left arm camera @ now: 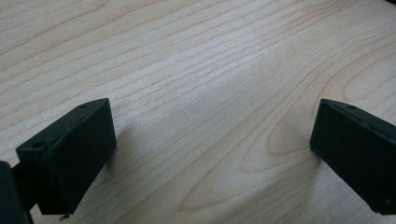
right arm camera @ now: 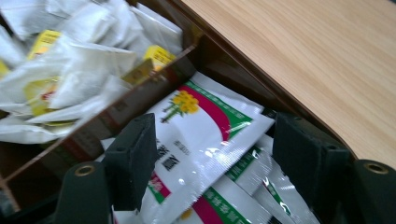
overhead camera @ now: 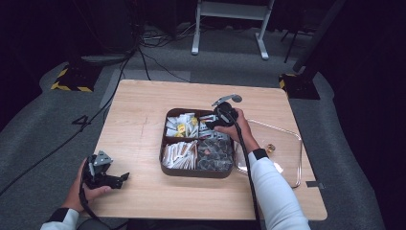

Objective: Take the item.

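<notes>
Brown divided tray [overhead camera: 165,143] is seen near the table's [overhead camera: 139,110] middle. Right gripper [overhead camera: 221,120] is lowered into its far right compartment; jaws are spread apart, set either side of a white sachet [right arm camera: 201,126] with red and green bands, whether touching cannot be told. Left gripper [overhead camera: 103,175] is held at the near left corner, jaws wide over bare wood. Clear lid [overhead camera: 287,143] is laid just beside the tray's right edge.

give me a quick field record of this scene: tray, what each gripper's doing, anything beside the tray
tray: brown four-part tray mid-table, packets in each part
right gripper: jaws open astride a white sachet with yellow flower print, far right compartment; pads not pressing
left gripper: open, nothing between jaws, over bare table near the left front corner
beside tray: clear lid lying to its right
</notes>
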Available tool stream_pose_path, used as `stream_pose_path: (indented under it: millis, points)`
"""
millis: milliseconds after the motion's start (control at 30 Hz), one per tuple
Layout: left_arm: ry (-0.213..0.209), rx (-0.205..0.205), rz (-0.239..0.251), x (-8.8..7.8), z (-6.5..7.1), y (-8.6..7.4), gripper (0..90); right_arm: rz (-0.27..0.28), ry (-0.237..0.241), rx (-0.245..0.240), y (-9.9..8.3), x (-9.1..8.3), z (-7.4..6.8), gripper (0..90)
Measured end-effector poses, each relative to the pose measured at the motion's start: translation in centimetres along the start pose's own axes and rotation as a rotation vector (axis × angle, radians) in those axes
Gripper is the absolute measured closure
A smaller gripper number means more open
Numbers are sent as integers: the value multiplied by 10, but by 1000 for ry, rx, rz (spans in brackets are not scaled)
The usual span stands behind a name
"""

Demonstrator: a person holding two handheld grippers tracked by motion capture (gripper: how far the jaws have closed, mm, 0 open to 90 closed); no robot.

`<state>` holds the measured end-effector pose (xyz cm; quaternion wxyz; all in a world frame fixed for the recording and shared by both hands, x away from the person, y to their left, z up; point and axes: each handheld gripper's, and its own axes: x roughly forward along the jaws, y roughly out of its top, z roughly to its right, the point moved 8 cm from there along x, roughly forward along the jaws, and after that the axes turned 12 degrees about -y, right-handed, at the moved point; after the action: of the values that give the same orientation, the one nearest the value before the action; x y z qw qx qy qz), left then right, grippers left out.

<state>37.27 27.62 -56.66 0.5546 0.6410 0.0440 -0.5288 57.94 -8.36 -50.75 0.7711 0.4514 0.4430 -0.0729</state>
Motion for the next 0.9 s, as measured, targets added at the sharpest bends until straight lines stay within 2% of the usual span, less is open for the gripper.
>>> stream_pose_path:
  millis: [100,167,333,400,433,500,567,633,700,833,900]
  points:
    - [0,1,0,0,0,0,5,5,38,34,-2,3,1,286]
    - [-1,1,0,0,0,0,5,5,50,26,-2,4,0,278]
    - [-1,1,1,0,0,0,5,4,48,-15,-1,3,-3,268]
    - [-2,2,1,0,0,0,5,24,79,-11,2,0,-6,286]
    - [-2,2,1,0,0,0,5,38,110,2,4,-3,-8,308]
    - [-4,-2,2,0,0,0,5,62,137,12,7,-5,-13,291]
    - [-4,-3,2,0,0,0,5,66,112,-2,9,-4,-14,320]
    - [-4,-2,2,0,0,0,5,50,101,6,9,-3,-12,340]
    - [-4,-2,2,0,0,0,5,57,118,14,10,-5,-14,362]
    - [-4,0,1,0,0,0,5,69,145,-25,13,-8,-23,511]
    - [-3,-1,2,0,0,0,5,49,143,-55,12,-5,-29,539]
